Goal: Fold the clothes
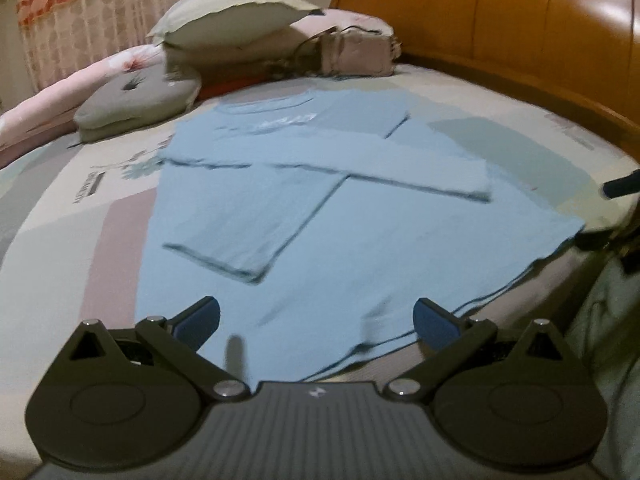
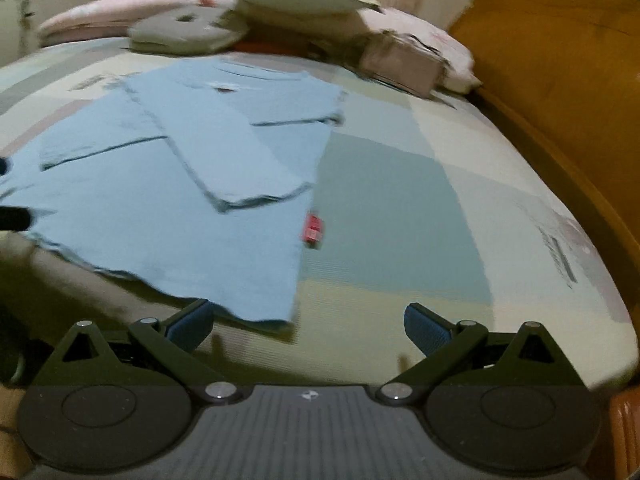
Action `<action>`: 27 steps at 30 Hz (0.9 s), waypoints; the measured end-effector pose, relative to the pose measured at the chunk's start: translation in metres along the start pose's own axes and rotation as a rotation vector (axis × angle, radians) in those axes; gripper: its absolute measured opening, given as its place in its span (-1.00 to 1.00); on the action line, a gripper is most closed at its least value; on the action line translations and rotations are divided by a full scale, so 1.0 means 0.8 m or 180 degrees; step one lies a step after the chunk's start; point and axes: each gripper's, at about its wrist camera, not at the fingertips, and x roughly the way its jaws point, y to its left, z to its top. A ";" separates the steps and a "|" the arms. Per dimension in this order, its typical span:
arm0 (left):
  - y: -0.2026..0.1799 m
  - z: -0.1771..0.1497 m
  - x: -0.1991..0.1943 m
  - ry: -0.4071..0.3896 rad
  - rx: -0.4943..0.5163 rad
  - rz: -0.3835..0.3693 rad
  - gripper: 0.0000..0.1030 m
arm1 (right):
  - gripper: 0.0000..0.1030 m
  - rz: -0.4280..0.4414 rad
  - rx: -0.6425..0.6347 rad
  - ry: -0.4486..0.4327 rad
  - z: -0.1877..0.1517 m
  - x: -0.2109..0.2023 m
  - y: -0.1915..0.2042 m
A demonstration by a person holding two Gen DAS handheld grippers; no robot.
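Note:
A light blue T-shirt (image 1: 320, 216) lies flat on the bed, both sleeves folded in across its body, its hem toward me. My left gripper (image 1: 316, 322) hovers open above the hem's left part, nothing between its blue pads. In the right wrist view the same T-shirt (image 2: 168, 200) fills the left half, a small red tag (image 2: 314, 230) at its side seam. My right gripper (image 2: 306, 326) is open just off the shirt's near right hem corner, holding nothing. The right gripper's tip (image 1: 622, 186) pokes in at the right edge of the left wrist view.
The bed sheet (image 2: 400, 208) has pastel blocks. Pillows (image 1: 228, 20) and a folded quilt (image 1: 356, 54) are piled at the far side. A wooden headboard (image 1: 520, 20) runs along the right. A patterned curtain (image 1: 80, 8) hangs behind.

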 end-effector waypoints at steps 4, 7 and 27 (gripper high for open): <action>-0.016 0.002 -0.003 -0.0006 0.0104 -0.0073 0.98 | 1.00 0.0130 -0.0402 -0.0081 0.005 0.008 0.035; -0.025 0.002 -0.006 -0.0008 0.0179 -0.0082 0.98 | 1.00 0.0073 -0.0709 -0.0182 0.009 0.014 0.063; 0.010 0.014 -0.006 -0.0133 -0.0028 0.0048 0.98 | 1.00 -0.0665 -0.1034 -0.0188 0.015 -0.031 0.030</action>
